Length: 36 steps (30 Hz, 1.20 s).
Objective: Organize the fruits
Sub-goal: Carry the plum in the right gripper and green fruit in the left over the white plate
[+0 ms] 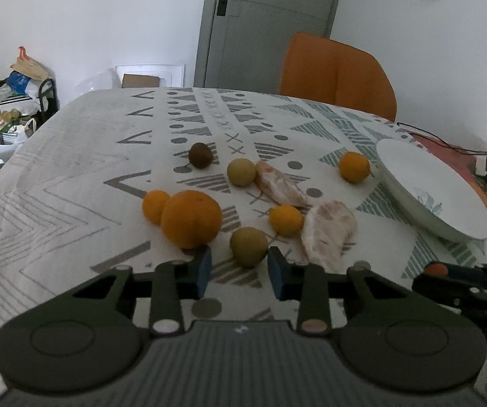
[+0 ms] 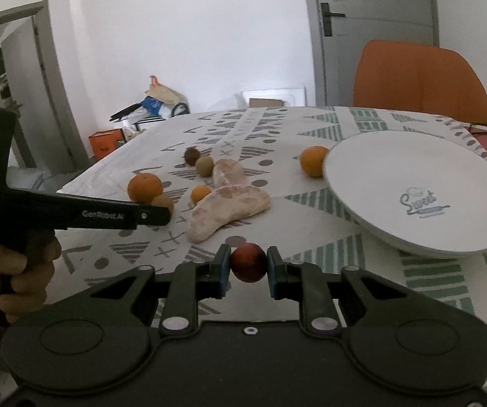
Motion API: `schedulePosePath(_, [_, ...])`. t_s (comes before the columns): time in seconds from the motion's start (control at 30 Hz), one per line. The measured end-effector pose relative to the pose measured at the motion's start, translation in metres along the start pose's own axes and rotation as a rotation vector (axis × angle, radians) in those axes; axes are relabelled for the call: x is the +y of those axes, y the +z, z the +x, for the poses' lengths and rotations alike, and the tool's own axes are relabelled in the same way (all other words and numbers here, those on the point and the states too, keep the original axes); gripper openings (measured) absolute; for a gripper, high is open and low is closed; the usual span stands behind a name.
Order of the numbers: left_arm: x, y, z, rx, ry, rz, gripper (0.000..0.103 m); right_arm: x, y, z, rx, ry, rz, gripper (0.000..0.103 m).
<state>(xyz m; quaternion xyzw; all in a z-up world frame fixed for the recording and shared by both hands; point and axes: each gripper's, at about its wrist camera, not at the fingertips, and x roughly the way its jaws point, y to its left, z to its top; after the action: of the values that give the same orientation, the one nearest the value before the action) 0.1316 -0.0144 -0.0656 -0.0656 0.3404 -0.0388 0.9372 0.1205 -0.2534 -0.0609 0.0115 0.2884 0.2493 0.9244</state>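
Observation:
My right gripper (image 2: 249, 264) is shut on a small dark red fruit (image 2: 249, 262), held just above the cloth in front of the white plate (image 2: 423, 190). My left gripper (image 1: 239, 271) is open, its pads either side of a greenish-brown round fruit (image 1: 248, 246) without touching it. A big orange (image 1: 191, 218), three small oranges (image 1: 154, 205) (image 1: 285, 219) (image 1: 354, 166), another green fruit (image 1: 241, 172), a brown fruit (image 1: 200, 155) and two peeled pomelo segments (image 1: 328, 234) (image 1: 279, 185) lie on the patterned tablecloth (image 1: 73, 169). The plate (image 1: 433, 190) is empty.
An orange chair (image 1: 336, 71) stands behind the table. Cables and a red mat (image 1: 447, 146) lie beyond the plate at the right. Bags and clutter (image 1: 9, 108) sit on the floor at the left. The right gripper's body shows in the left wrist view (image 1: 464, 285).

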Motion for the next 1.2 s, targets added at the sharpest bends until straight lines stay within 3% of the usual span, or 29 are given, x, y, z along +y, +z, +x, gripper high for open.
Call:
schedulePosePath(0.1, [-0.003,0.003,0.003,0.002,-0.016,-0.008,0.024,-0.004,0.003,-0.003,-0.016,-0.009,-0.005,0.021])
schedulePosePath(0.27, [-0.007,0.003,-0.003,0.007,-0.018,-0.012,0.023,-0.015,0.008,-0.010,-0.046,-0.029,0.018,0.021])
schedulePosePath(0.57, [-0.020,0.009,-0.019,-0.053,-0.004,0.011,0.023,-0.039,0.009,-0.028,-0.140,-0.069,0.061,0.021])
schedulePosePath(1.2, [-0.099,0.038,-0.012,-0.128,-0.103,0.143,0.023,-0.083,0.014,-0.054,-0.240,-0.154,0.088,0.021])
